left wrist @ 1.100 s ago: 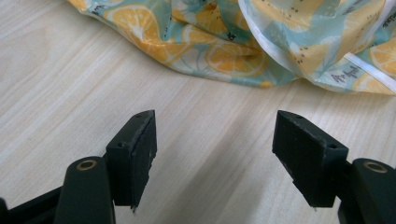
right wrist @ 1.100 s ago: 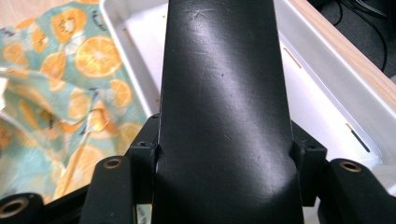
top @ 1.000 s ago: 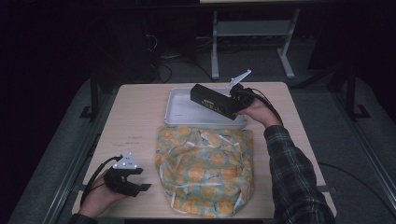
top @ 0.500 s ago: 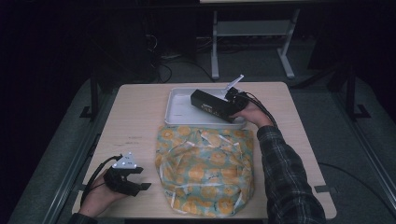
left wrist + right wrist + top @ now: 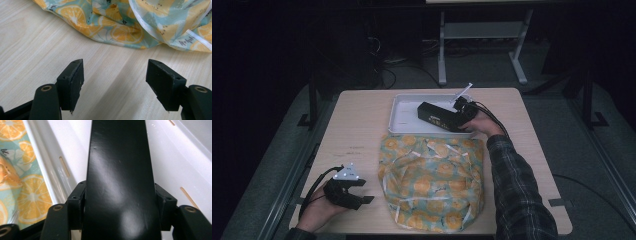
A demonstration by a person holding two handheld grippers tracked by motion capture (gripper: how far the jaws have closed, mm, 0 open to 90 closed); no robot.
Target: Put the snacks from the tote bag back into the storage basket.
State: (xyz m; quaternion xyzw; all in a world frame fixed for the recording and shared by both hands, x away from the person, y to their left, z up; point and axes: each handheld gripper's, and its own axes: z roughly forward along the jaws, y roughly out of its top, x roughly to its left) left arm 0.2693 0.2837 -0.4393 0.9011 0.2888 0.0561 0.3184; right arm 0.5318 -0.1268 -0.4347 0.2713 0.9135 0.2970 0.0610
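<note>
High view, lower left of the frame: the left gripper [image 5: 364, 191] lies low over the pale wooden table [image 5: 362, 125], held in the person's left hand [image 5: 318, 210], with its grey three-cornered plate [image 5: 348, 174] on top and a cable looping off toward the table's left edge. In the left gripper view its two black jaws stand wide apart with bare wood between them, grasping nothing; the jaws point toward the orange-print cloth [image 5: 130, 22], whose hem lies near the tips but apart from them. Centre of the high view: the same cloth [image 5: 432, 182], patterned with orange slices on a pale blue-green ground and edged in white, lies spread and crumpled across the near half of the table, its far edge just beside the near rim of the white tray [image 5: 404, 112]. Upper centre: the tray sits on the far half of the table, and a long black box [image 5: 437, 116] is held over its right portion. Right of centre: the right gripper [image 5: 460, 114], held in the right hand [image 5: 482, 124] of an arm in a plaid sleeve [image 5: 517, 190], is clenched on one end of the box. In the right gripper view the jaws press against both sides of the glossy black box [image 5: 120, 182], with the tray's white wall [image 5: 62, 165] beneath and the cloth [image 5: 22, 182] at the left edge of the frame.
</note>
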